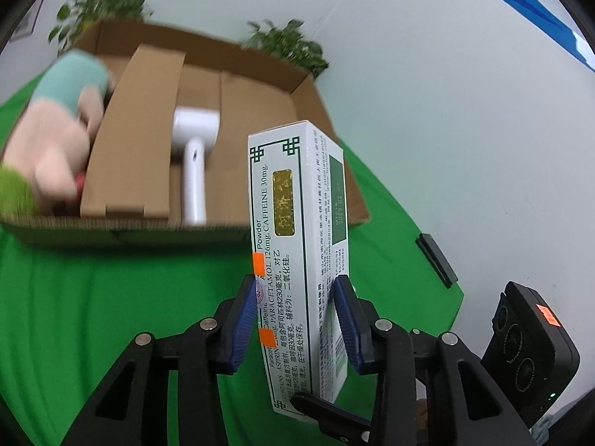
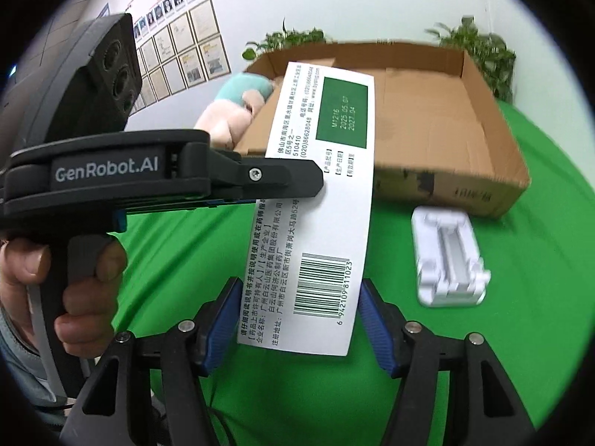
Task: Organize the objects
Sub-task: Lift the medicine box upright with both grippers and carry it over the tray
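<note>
Your medicine box (image 1: pixel 297 260) covers the near right corner of the cardboard box (image 1: pixel 230 85), and its own lower end is cut off behind the left gripper's frame. The plush toy (image 1: pixel 55 137) is smeared with blur and runs off the left edge of the left wrist view; a cardboard flap hides its right side. The plants (image 1: pixel 290 44) behind are blurred too. From your right wrist, the white plastic holder (image 2: pixel 450 256) is too blurred to make out in detail, the print on the cardboard's front wall is unreadable, and the wall photos (image 2: pixel 178 44) are too small to tell.
</note>
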